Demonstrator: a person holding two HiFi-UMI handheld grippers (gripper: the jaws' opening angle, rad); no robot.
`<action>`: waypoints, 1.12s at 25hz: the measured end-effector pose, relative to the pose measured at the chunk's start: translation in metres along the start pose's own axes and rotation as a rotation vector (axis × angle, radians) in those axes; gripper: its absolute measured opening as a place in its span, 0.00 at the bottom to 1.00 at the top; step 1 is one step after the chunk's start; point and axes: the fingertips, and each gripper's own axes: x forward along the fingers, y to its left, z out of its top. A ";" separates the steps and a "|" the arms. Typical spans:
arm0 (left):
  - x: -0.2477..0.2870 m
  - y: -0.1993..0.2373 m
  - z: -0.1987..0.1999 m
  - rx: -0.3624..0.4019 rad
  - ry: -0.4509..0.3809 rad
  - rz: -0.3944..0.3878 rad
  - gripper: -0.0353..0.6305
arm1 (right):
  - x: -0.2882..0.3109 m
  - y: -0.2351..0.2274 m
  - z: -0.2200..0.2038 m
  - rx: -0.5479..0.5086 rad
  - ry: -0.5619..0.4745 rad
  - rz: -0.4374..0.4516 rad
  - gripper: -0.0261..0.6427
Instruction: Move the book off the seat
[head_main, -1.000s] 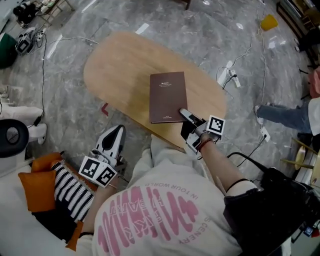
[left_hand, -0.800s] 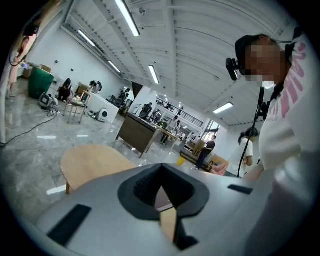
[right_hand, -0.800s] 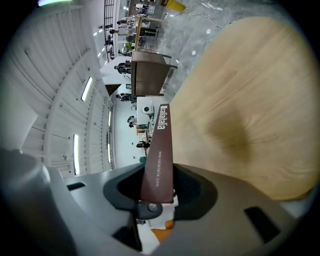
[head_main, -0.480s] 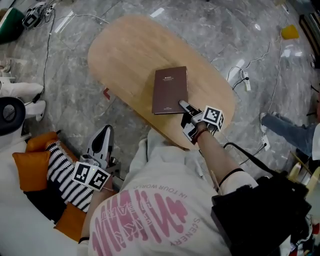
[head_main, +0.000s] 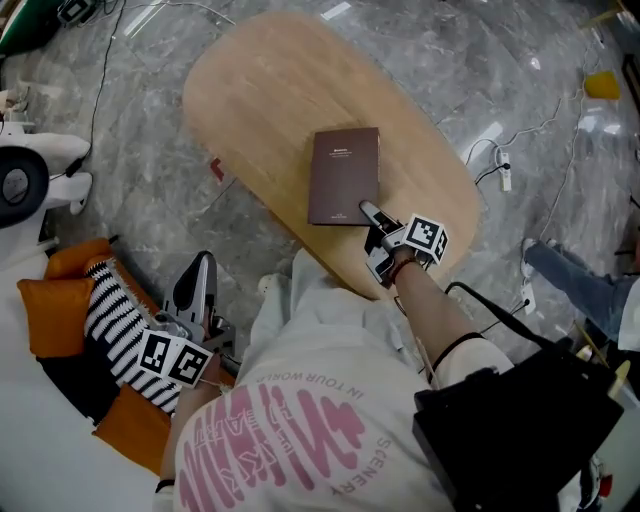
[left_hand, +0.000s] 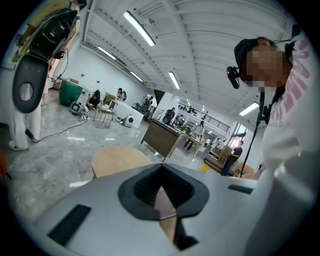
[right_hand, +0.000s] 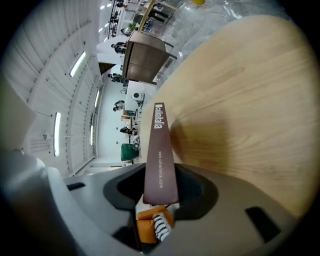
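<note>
Head view: book (head_main: 344, 176) lies cover up on table (head_main: 260, 110), a bit toward the table's 5 o'clock edge, well clear of the seat. Right gripper (head_main: 372, 217) sits at the book's 5 o'clock corner, jaws on that corner. Left gripper (head_main: 202, 266) is at frame 8 o'clock, well apart from the table and pointing toward 12. Orange cushion (head_main: 45, 315) and striped cushion (head_main: 112, 325) are just beside it at its 9 o'clock. Left gripper view: fingers are together at the tips with nothing between them. The end of the table shows past them at 11 o'clock, grey floor (left_hand: 45, 165) at 9. Right gripper view: fingers are narrow, clamped on the book's printed edge (right_hand: 159, 150), which runs from the jaws toward 12 o'clock. Tabletop fills 1 to 4 o'clock. Both cushions peek through under the book at 6 o'clock.
</note>
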 end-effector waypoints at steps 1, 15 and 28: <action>-0.001 0.003 0.000 -0.017 -0.009 0.012 0.06 | 0.002 -0.005 -0.002 -0.026 0.020 -0.030 0.28; -0.019 0.026 -0.003 -0.096 -0.032 0.104 0.06 | 0.024 -0.038 -0.017 -0.212 0.137 -0.250 0.36; -0.003 0.035 -0.002 -0.127 -0.017 0.105 0.06 | 0.024 -0.055 0.005 -0.287 0.153 -0.377 0.47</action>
